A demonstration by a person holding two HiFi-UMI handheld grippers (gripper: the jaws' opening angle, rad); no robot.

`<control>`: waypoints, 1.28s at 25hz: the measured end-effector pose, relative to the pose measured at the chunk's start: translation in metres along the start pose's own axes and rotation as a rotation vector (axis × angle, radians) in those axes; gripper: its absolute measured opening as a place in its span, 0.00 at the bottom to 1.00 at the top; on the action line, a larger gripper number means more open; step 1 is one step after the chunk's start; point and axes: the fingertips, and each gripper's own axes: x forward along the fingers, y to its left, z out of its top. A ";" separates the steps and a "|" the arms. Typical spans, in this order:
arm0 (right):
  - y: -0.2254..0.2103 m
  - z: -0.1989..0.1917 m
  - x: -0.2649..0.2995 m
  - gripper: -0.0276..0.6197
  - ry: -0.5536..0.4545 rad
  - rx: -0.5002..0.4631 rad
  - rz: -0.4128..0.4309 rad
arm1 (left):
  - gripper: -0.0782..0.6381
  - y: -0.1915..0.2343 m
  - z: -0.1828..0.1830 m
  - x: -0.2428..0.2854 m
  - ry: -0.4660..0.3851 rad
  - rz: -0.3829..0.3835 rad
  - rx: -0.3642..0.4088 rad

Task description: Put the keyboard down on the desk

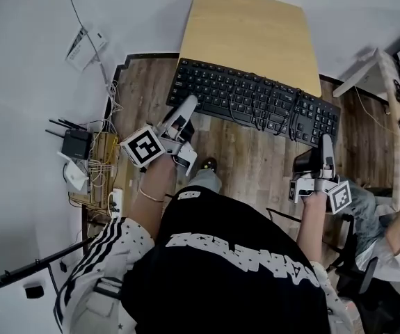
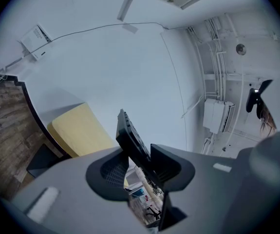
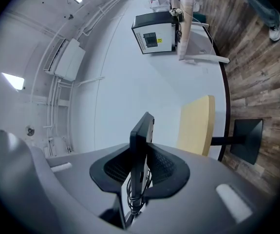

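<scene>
A black keyboard (image 1: pixel 255 101) with its cable wound around it is held in the air over the near edge of a small light-wood desk (image 1: pixel 248 30). My left gripper (image 1: pixel 188 106) is shut on the keyboard's left end. My right gripper (image 1: pixel 327 142) is shut on its right end. In the left gripper view the keyboard (image 2: pixel 132 140) runs edge-on between the jaws, with the desk (image 2: pixel 81 128) beyond it. In the right gripper view the keyboard (image 3: pixel 140 145) stands edge-on between the pads, coiled cable hanging below, and the desk (image 3: pixel 197 126) lies to the right.
A router (image 1: pixel 76 143), a wooden box of cables (image 1: pixel 102 165) and a power strip (image 1: pixel 115 202) sit on the floor at left. A seated person (image 1: pixel 394 221) and a white table (image 1: pixel 380 75) are at right. The desk's black base (image 3: pixel 247 139) rests on wood flooring.
</scene>
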 end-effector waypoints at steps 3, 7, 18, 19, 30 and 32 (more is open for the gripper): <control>-0.003 0.000 -0.001 0.18 0.000 0.000 0.012 | 0.29 0.001 -0.001 -0.001 -0.008 -0.005 0.004; -0.007 0.002 -0.001 0.18 -0.002 0.001 0.023 | 0.29 0.002 -0.003 -0.002 -0.021 -0.008 0.012; -0.007 0.001 0.001 0.18 -0.001 -0.005 0.051 | 0.29 0.001 -0.003 -0.002 -0.041 -0.037 0.027; -0.007 0.002 0.001 0.18 0.000 -0.007 0.052 | 0.29 0.001 -0.003 -0.002 -0.042 -0.038 0.026; -0.005 0.001 -0.001 0.18 -0.007 -0.015 0.052 | 0.29 -0.001 -0.001 -0.001 -0.040 -0.057 0.029; -0.005 0.000 -0.002 0.18 -0.006 -0.019 0.052 | 0.29 -0.001 -0.001 -0.001 -0.040 -0.061 0.029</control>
